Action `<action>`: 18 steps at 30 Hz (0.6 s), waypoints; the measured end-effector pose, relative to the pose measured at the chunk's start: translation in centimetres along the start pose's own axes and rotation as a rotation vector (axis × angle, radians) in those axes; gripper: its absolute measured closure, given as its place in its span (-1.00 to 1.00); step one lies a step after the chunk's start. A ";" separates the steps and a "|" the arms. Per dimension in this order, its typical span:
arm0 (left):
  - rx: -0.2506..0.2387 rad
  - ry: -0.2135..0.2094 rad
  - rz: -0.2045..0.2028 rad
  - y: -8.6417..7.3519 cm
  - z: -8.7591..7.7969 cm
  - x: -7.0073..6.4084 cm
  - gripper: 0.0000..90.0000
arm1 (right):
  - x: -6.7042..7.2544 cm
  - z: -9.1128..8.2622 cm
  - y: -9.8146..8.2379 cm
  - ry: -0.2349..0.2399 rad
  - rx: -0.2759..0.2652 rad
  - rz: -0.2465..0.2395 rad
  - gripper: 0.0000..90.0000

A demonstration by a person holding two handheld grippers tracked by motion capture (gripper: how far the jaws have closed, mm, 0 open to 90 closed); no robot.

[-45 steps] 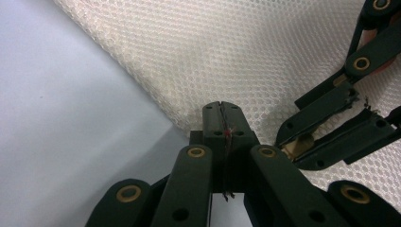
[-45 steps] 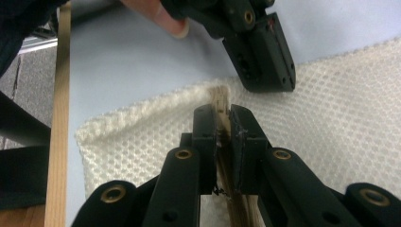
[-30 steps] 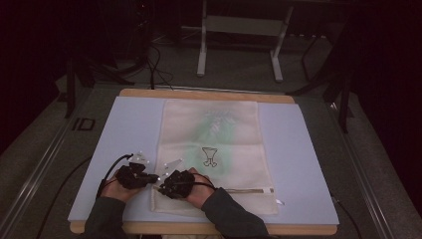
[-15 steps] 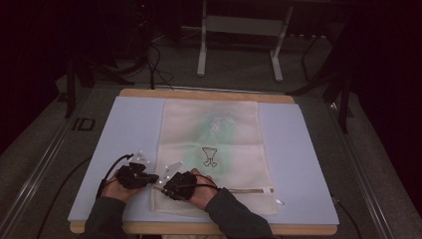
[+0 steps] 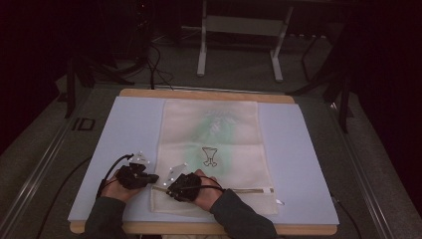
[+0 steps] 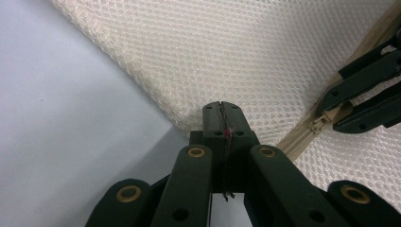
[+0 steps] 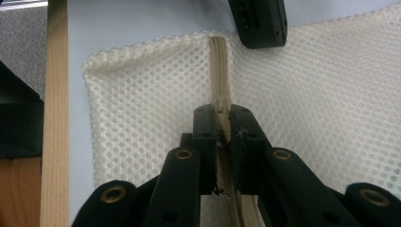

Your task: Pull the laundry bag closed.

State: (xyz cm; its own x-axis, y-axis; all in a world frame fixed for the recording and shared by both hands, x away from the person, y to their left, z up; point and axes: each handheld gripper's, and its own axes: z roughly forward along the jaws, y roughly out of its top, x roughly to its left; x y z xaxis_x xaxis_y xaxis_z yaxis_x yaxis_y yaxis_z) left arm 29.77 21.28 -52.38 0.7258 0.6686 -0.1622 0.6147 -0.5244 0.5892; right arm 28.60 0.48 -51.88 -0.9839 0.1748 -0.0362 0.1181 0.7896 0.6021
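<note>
We're pinching the near-left edge of the mesh bag (image 5: 214, 149) in the fully closed left hand-held gripper (image 6: 222, 111). Right hand-held gripper (image 7: 222, 118) is clamping the zipper (image 7: 218, 71) pull, jaws tight. Bag is lying flat mid-bench (image 5: 129, 129).

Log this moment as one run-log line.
scene: mesh bag flat on table | left gripper: shut on bag edge | right gripper: shut on zipper pull | zipper: near left end

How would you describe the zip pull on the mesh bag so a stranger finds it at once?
On the pale blue mat lies a cream mesh bag. Along its near edge runs a beige zip; the zip pull sits near its left end, pinched by the right gripper.
</note>
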 end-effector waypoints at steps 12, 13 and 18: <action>0.003 0.006 0.008 0.0 0.0 0.0 1.00 | -0.2 -1.0 -1.0 -0.002 0.016 0.003 0.83; 0.002 0.005 0.008 0.0 0.0 0.0 1.00 | -0.2 -1.2 -1.1 0.001 0.015 0.005 0.83; 0.002 0.006 0.009 0.0 0.0 -0.1 1.00 | -0.3 -1.6 -1.5 0.000 0.017 0.011 0.83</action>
State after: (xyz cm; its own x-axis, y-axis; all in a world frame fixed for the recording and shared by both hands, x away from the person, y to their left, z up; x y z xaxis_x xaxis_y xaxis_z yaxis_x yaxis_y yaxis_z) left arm 29.75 21.23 -52.36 0.7292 0.6671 -0.1525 0.6090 -0.5309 0.5893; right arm 28.53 -1.71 -51.55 -0.9826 0.1833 -0.0294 0.1312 0.7978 0.5885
